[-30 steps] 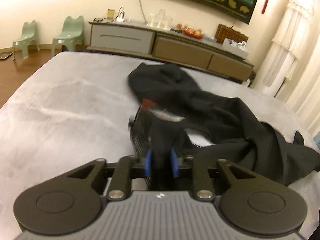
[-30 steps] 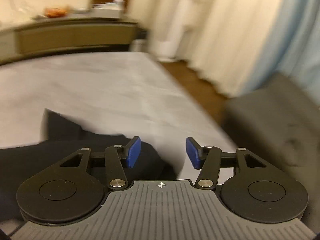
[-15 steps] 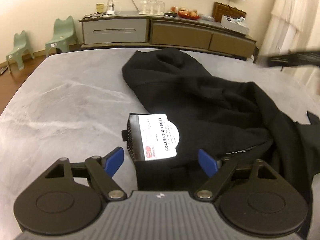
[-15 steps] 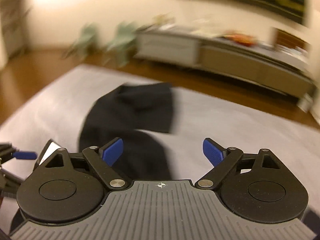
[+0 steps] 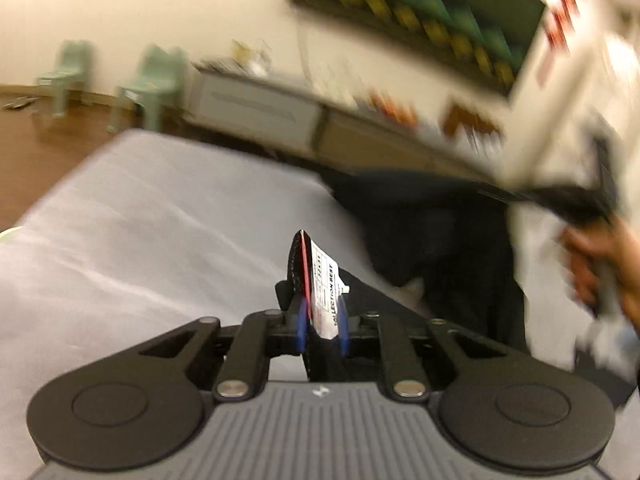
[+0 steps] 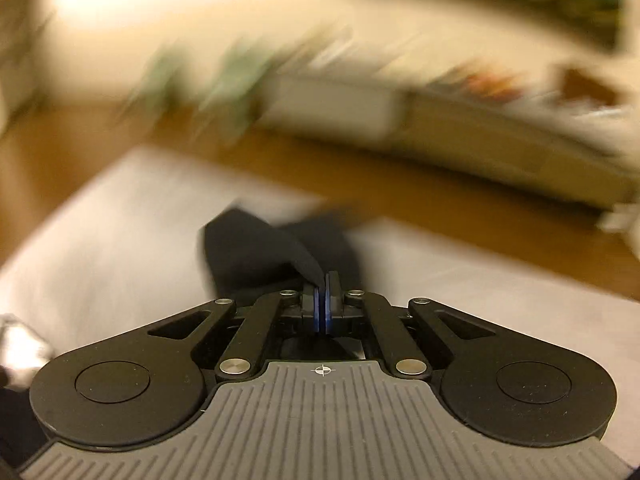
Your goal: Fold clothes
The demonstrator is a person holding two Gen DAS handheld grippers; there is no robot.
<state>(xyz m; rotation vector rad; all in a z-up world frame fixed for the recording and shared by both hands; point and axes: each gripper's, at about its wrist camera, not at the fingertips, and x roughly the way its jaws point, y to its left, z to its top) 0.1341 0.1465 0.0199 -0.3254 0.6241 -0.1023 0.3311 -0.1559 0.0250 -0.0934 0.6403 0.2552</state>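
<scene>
Left wrist view: our left gripper [image 5: 322, 326] pinches the black fabric garment's [image 5: 436, 240] tagged edge, its bulk trailing toward 2 o'clock; our right gripper [image 6: 322, 312] pinches another edge.

Left wrist: I look low along the left gripper [image 5: 322, 326] fingers, tilted, facing the sideboard [image 5: 256, 110] wall.
Right wrist: close over the bed [image 6: 120, 232], same direction, heavily blurred.
Shared: black garment [image 5: 432, 240], green chairs [image 5: 156, 84], sideboard.
</scene>
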